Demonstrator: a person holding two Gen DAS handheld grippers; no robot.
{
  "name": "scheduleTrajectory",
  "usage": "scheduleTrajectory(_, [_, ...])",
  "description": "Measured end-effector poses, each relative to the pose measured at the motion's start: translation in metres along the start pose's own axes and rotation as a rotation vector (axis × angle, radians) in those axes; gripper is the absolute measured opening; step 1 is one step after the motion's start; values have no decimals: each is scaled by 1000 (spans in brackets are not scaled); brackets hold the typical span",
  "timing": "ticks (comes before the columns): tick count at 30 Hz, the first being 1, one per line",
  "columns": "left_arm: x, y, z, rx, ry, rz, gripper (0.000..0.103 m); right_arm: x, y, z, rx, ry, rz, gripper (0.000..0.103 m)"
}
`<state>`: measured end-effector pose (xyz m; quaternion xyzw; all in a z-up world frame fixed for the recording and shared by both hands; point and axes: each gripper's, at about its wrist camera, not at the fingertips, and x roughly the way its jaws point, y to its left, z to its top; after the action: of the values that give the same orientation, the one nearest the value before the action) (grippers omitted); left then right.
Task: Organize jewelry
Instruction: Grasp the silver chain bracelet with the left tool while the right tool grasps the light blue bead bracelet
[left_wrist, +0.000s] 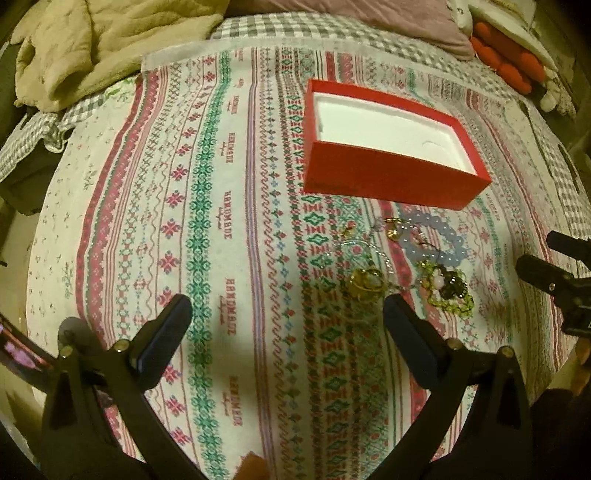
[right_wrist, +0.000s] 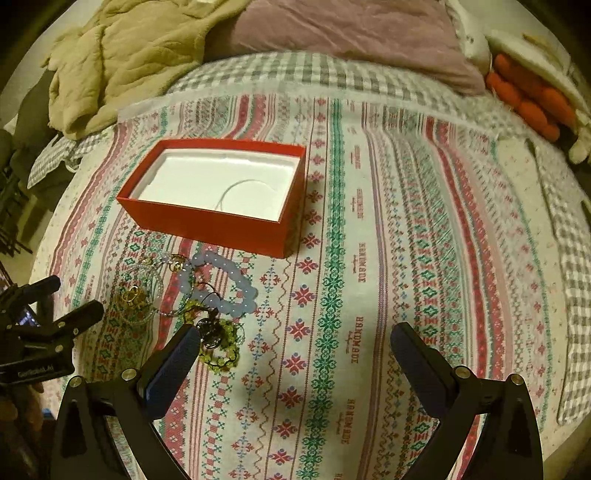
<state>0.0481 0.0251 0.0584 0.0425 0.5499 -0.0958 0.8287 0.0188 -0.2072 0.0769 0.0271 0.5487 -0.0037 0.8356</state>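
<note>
A red box (left_wrist: 388, 177) (right_wrist: 218, 221) with a white foam lining stands open on the patterned cloth. In front of it lies a pile of jewelry: a pale blue bead bracelet (left_wrist: 443, 236) (right_wrist: 229, 284), a green bead piece (left_wrist: 448, 295) (right_wrist: 221, 350), a gold brooch (left_wrist: 365, 280) (right_wrist: 133, 295) and a clear bead strand. My left gripper (left_wrist: 288, 310) is open with nothing in it, its right finger near the gold brooch. My right gripper (right_wrist: 295, 339) is open too, its left finger beside the green bead piece. Each gripper shows at the edge of the other's view.
The patterned cloth (left_wrist: 221, 229) covers a bed with a grey checked sheet (right_wrist: 295, 70). A beige blanket (right_wrist: 125, 55) and a mauve pillow (right_wrist: 351, 33) lie at the back. An orange and white plush toy (right_wrist: 532, 96) sits at the back right.
</note>
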Motion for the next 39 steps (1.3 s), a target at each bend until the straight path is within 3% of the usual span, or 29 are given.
scheduleTrajectory(8, [20, 9, 16, -37, 64, -26, 101, 21, -1, 16, 46, 46, 45, 99])
scheduleTrajectory(18, [34, 16, 20, -103, 106, -149, 57, 35, 11, 29, 60, 78, 134, 77])
scheduleTrajectory(20, [37, 17, 19, -105, 112, -160, 52, 41, 12, 29, 66, 85, 131, 66])
scheduleTrajectory(23, [39, 16, 19, -98, 109, -156, 46, 52, 11, 31, 81, 100, 120, 56])
scheduleTrajectory(27, [38, 11, 19, -77, 107, -161, 40, 65, 16, 33, 83, 117, 117, 52])
scheduleTrajectory(34, [45, -14, 14, 6, 95, -99, 39, 82, 37, 32, -1, 108, 38, 47])
scheduleTrajectory(37, [47, -26, 12, 50, 82, -55, 37, 84, 45, 33, -36, 89, 3, 38])
scheduleTrajectory(39, [48, -31, 11, 60, 77, -47, 29, 86, 50, 33, -53, 77, -10, 30])
